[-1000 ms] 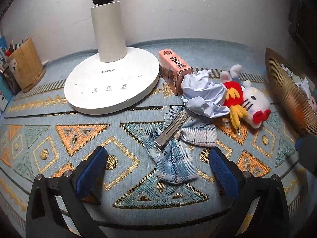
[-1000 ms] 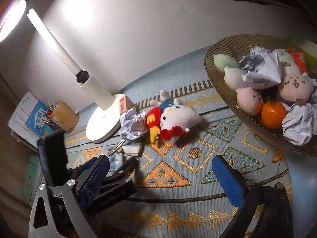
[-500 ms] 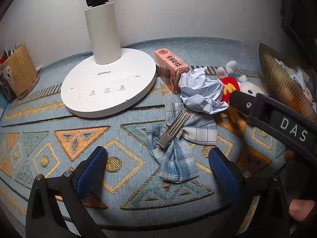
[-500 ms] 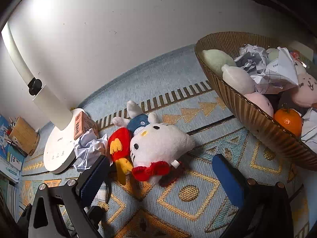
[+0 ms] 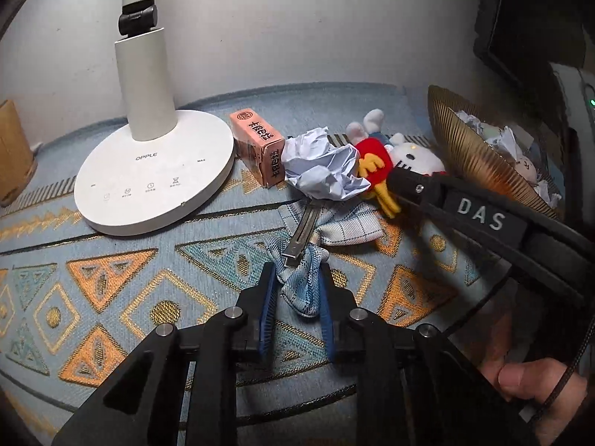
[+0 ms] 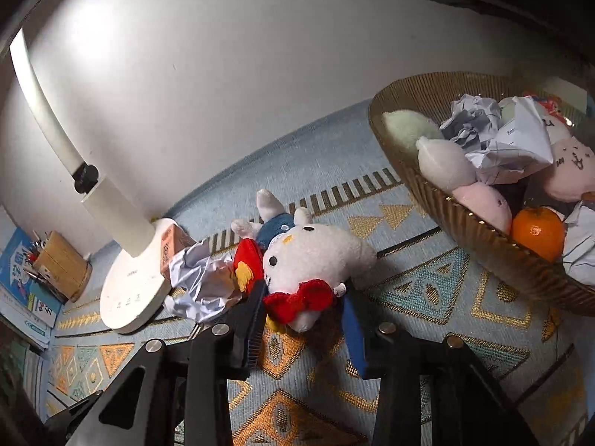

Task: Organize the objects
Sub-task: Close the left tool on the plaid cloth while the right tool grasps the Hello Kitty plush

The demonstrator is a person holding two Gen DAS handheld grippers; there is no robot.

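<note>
Both pairs of jaws, wide a second earlier, have just been closing. The left gripper [image 5: 296,306] is now clamped on the plaid bow hair clip [image 5: 310,260] on the patterned cloth [image 5: 111,278]; the right gripper [image 6: 305,325] is narrowed around the white plush cat [image 6: 312,256] beside the basket [image 6: 483,238].

Plush cat [image 5: 412,156] partly hidden behind right gripper body; pen holder [image 5: 13,152] cut by left edge.
</note>
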